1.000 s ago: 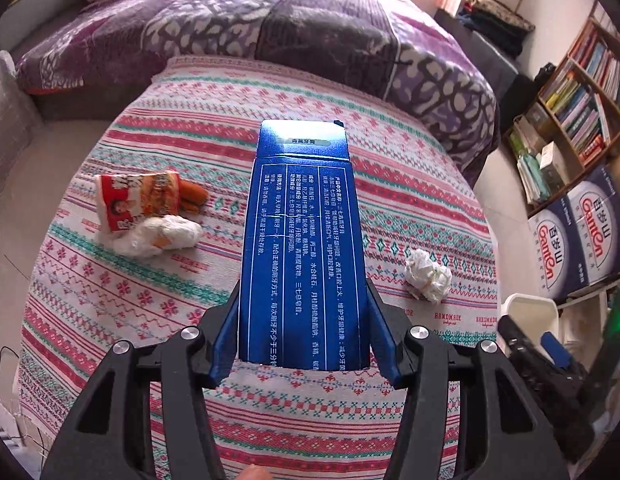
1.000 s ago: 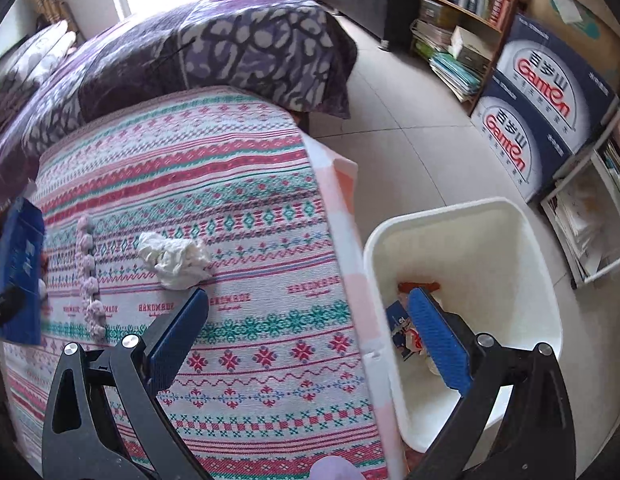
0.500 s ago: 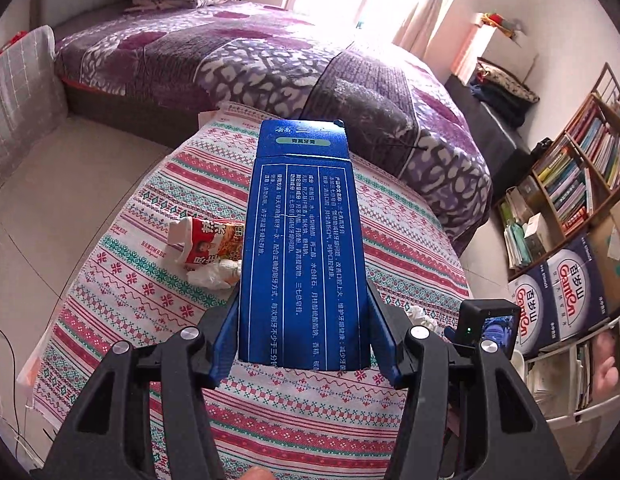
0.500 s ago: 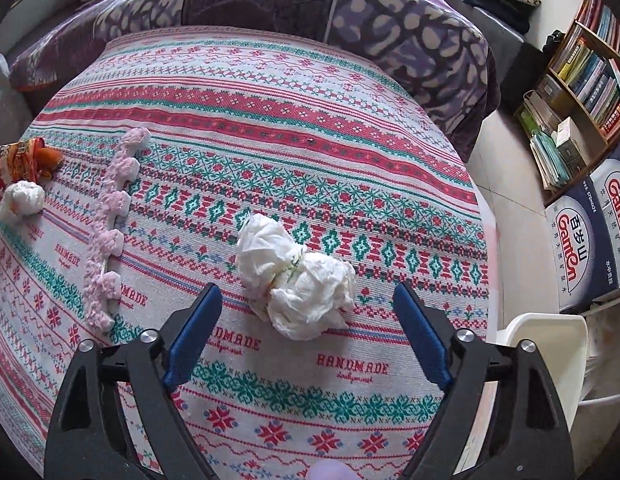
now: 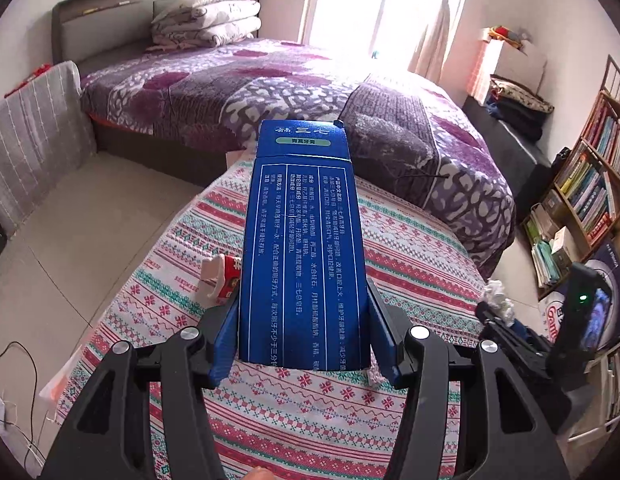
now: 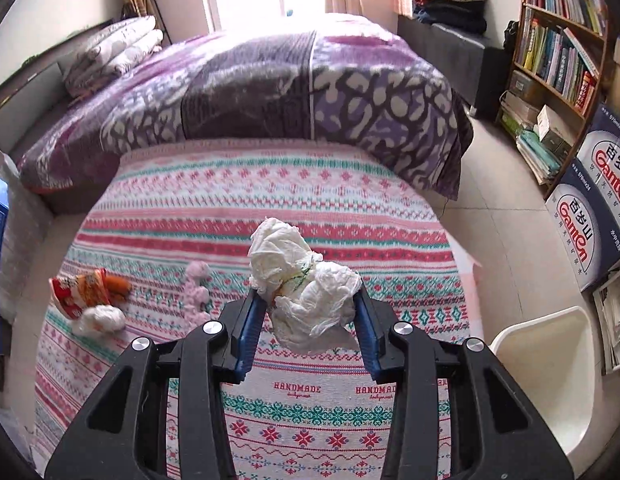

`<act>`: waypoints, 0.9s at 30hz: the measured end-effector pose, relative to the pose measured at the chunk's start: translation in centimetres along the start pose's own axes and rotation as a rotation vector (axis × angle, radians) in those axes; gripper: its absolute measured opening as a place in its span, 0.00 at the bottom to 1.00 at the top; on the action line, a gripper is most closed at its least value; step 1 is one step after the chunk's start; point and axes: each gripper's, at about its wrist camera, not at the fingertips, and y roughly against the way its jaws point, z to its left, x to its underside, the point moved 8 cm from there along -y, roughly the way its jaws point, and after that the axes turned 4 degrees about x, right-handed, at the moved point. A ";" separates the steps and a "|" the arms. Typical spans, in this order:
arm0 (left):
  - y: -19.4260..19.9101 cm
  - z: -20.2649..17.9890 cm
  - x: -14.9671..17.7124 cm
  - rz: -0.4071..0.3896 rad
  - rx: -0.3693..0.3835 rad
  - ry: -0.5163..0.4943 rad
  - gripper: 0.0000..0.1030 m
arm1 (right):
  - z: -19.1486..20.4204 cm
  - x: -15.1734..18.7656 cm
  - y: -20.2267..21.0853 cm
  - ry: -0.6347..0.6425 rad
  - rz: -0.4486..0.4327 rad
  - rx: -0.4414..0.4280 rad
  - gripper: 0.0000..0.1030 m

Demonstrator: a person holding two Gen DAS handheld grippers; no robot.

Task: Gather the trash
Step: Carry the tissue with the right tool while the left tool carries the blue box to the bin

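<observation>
My left gripper (image 5: 301, 336) is shut on a tall blue carton (image 5: 301, 248) with white print, held upright above the patterned table cloth (image 5: 410, 272). My right gripper (image 6: 305, 316) is shut on a crumpled white tissue wad (image 6: 305, 288), lifted off the cloth (image 6: 269, 208). A red snack wrapper (image 6: 79, 290) and a small white tissue ball (image 6: 99, 320) lie on the cloth at the left. The wrapper also shows in the left wrist view (image 5: 225, 280), half hidden by the carton. The white trash bin (image 6: 550, 360) stands at the table's right edge.
A bed with a purple quilt (image 6: 269, 80) lies beyond the table. A bookshelf (image 6: 562, 40) and blue Ganten boxes (image 6: 590, 220) stand on the right. A pink knitted strip (image 6: 197, 284) lies on the cloth. The right gripper with its tissue shows in the left wrist view (image 5: 506, 320).
My right gripper has closed on the tissue wad and lifted it off the cloth. My left gripper has risen with the blue carton still held.
</observation>
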 end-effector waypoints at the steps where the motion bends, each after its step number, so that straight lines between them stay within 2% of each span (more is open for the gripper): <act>1: 0.4 -0.1 -0.2 -0.028 -0.021 -0.013 0.54 | -0.1 -0.4 1.0 -0.008 -0.024 0.008 0.38; 6: 2.0 -0.8 -0.6 -0.152 -0.104 -0.067 0.54 | -2.1 -1.1 4.2 -0.080 -0.083 0.041 0.39; 11: 2.7 -2.1 -0.3 -0.199 -0.116 -0.084 0.54 | -4.0 0.0 6.6 -0.091 -0.135 0.103 0.39; 17: 2.1 -4.5 1.3 -0.191 -0.110 -0.128 0.54 | -6.8 1.5 7.5 -0.135 -0.140 0.124 0.39; 27: 1.5 -8.9 3.0 -0.187 -0.074 -0.202 0.54 | -9.2 1.5 8.6 -0.144 -0.180 0.139 0.40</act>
